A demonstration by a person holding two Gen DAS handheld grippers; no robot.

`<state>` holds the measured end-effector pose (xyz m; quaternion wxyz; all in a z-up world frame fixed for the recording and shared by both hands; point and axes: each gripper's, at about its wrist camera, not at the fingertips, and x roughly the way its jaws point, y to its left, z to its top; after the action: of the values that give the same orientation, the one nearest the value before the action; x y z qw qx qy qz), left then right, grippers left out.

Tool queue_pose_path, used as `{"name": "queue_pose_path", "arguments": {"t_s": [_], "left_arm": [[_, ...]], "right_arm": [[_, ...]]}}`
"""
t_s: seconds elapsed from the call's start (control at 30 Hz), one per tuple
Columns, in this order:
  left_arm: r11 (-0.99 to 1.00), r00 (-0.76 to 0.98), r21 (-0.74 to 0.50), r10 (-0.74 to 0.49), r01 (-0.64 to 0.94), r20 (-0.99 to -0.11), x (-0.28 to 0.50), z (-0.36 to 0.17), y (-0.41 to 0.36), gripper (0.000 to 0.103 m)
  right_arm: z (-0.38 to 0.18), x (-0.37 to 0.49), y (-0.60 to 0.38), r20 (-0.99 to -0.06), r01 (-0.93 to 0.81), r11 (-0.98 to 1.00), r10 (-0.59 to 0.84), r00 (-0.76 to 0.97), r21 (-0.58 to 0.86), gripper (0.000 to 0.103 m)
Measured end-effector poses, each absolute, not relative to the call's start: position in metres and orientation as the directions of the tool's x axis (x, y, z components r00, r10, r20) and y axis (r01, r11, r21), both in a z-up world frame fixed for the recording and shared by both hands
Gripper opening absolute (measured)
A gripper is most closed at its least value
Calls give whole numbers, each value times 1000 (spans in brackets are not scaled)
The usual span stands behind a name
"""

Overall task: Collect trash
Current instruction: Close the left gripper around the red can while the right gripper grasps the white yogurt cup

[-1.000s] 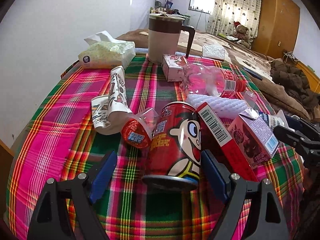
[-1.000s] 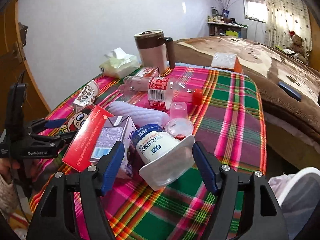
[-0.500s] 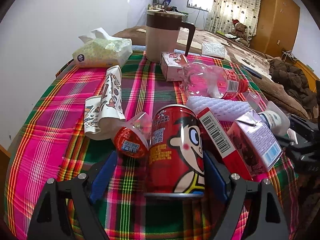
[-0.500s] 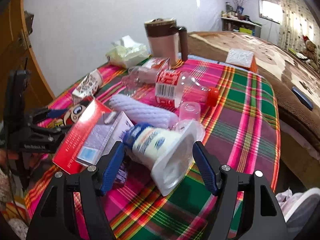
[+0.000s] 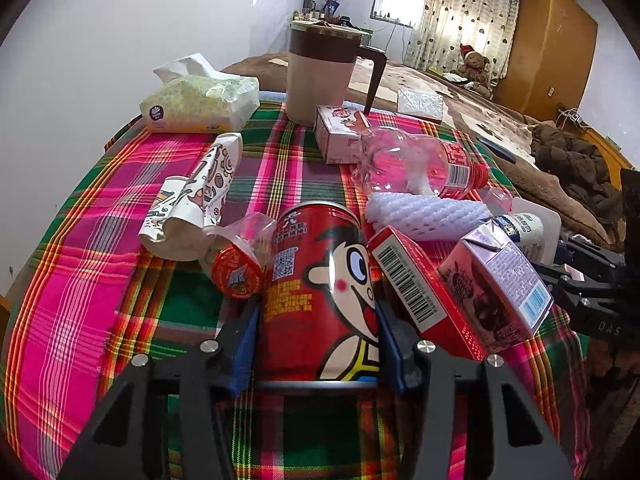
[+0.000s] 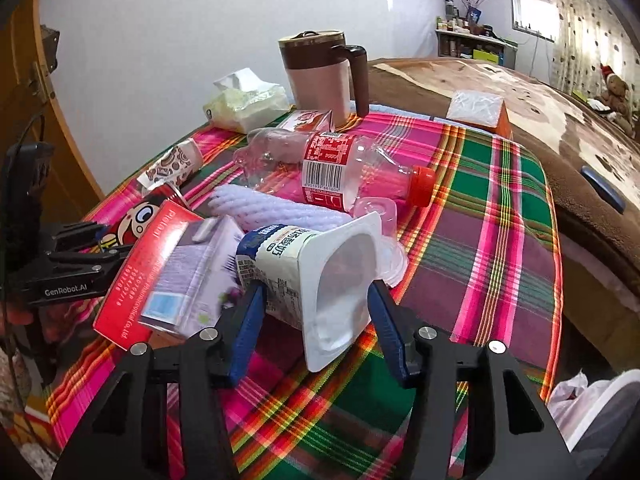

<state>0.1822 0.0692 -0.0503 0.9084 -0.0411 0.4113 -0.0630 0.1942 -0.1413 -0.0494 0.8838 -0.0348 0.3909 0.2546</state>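
On the plaid tablecloth (image 5: 100, 272): one red can (image 5: 320, 292) between the closing left gripper (image 5: 318, 344) pads, one yogurt cup (image 6: 320, 276) between the closing right gripper (image 6: 316, 324) pads, one plastic bottle (image 6: 340, 172), two small cartons

From my remote station I logged these legible marks:
- "GenRobot.AI", white, on the black left gripper (image 6: 102, 240) at the frame's left edge.
- "THE COCA-COLA COMPANY" with a barcode on the clear bottle (image 6: 336, 172), centre.
- QR code on the red can (image 5: 316, 296); its other lettering was unreadable to me.
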Motion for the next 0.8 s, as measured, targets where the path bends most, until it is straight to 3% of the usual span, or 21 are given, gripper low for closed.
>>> {"name": "queue_pose_path", "arguments": {"t_s": [0.27, 0.8], "left_arm": [[989, 673, -131, -140, 65, -726, 172, -45, 73, 54], [987, 716, -134, -156, 87, -681, 150, -22, 64, 54]], "right_arm": [[-44, 183, -134, -689, -479, 876, 385, 614, 62, 39], [-33, 160, -142, -628, -434, 900, 365, 687, 48, 32]]}}
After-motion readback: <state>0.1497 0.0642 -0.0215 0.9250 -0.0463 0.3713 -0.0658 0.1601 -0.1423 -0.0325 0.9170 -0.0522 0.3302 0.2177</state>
